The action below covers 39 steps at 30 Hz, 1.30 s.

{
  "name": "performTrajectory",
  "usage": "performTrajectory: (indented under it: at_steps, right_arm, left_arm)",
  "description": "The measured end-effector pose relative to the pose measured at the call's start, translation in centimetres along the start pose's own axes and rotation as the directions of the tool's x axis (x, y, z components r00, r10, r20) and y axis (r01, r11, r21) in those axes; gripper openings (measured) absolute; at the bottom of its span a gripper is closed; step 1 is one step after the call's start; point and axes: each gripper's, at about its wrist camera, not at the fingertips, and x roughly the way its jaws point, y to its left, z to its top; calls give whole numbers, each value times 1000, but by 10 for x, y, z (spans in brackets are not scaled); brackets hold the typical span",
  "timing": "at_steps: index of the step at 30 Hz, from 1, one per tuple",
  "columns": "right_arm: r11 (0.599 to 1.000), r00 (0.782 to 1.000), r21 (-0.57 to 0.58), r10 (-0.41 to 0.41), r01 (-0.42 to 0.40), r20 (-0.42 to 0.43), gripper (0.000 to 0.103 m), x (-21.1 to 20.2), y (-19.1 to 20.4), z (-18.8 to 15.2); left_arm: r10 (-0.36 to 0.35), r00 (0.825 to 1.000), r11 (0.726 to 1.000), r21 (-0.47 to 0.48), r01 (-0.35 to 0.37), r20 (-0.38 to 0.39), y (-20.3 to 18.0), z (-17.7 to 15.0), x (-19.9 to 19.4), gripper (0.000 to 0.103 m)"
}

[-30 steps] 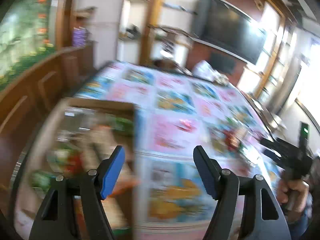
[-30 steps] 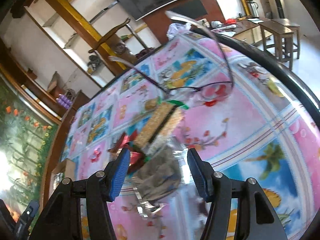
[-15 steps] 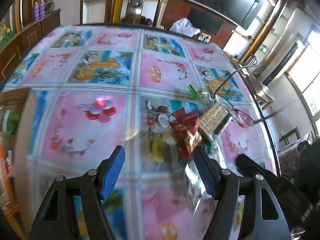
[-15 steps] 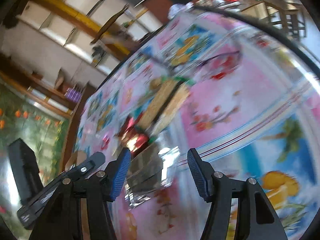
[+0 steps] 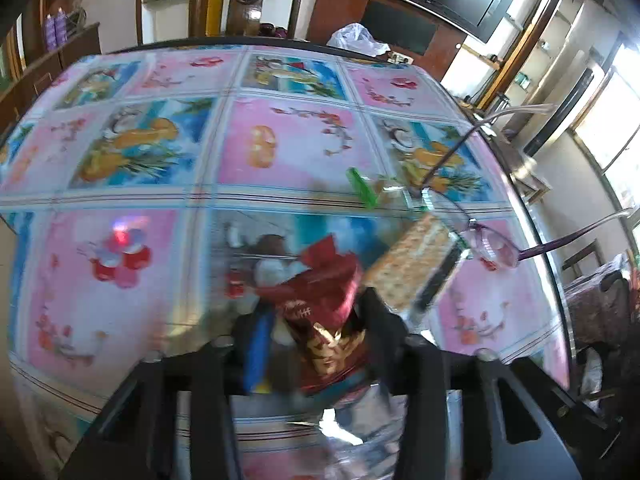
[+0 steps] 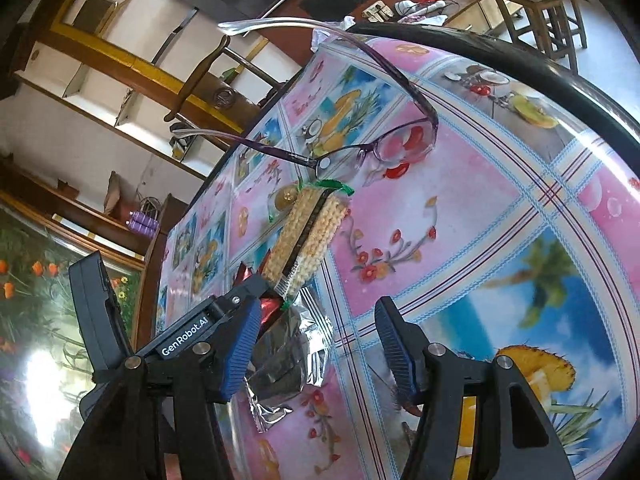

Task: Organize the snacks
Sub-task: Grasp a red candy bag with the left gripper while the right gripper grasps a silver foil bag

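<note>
A dark red snack packet (image 5: pixel 324 320) lies on the flowered tablecloth. My left gripper (image 5: pixel 316 332) has its jaws on both sides of the packet, close against it; it shows in the right wrist view (image 6: pixel 244 300) with the packet's red end (image 6: pixel 269 307) between its tips. A clear pack of yellow crackers (image 5: pixel 412 264) lies just right of the packet, also in the right wrist view (image 6: pixel 308 232). A silver foil packet (image 6: pixel 288 356) lies in front of them. My right gripper (image 6: pixel 316 348) is open and empty, hovering just over the foil packet.
A pair of purple-framed glasses (image 6: pixel 384 148) stands on the table beyond the crackers, also in the left wrist view (image 5: pixel 492 244). A small green wrapper (image 5: pixel 362 188) lies further back. The round table's dark rim (image 6: pixel 520 56) curves at the right. Chairs stand behind the table.
My left gripper has swung from the box at the left to the snack pile and narrowed around the red packet. My right gripper has stayed open over the foil packet.
</note>
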Motion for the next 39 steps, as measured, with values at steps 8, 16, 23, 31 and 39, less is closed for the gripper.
performTrajectory:
  at_steps: [8,16,23,31,39]
  right_arm:
    - [996,998,-85,-42,37,-56,64,17,14,-9]
    - [985,963,-127,80,-116,-258,65,36,33,-39]
    - [969,961,-175,131,-176,-245,65,32,40,-40]
    - [921,983,-353,123,-165,-139,65,58,73,-17]
    - [879,944,-439,38,-189,-329,65,74,72,-35]
  left_arm:
    - [40,999,999,37,-40,8,48,-31,-29,36]
    - [22,997,1000,11,-23,75,82,-64,-55,36]
    - [20,996,1000,-8,-20,91,97,-59,-56,35]
    - [8,996,1000,-14,-7,85,98,-59,-56,35]
    - [13,996,1000,-29,-10,88,104,-58,-57,35]
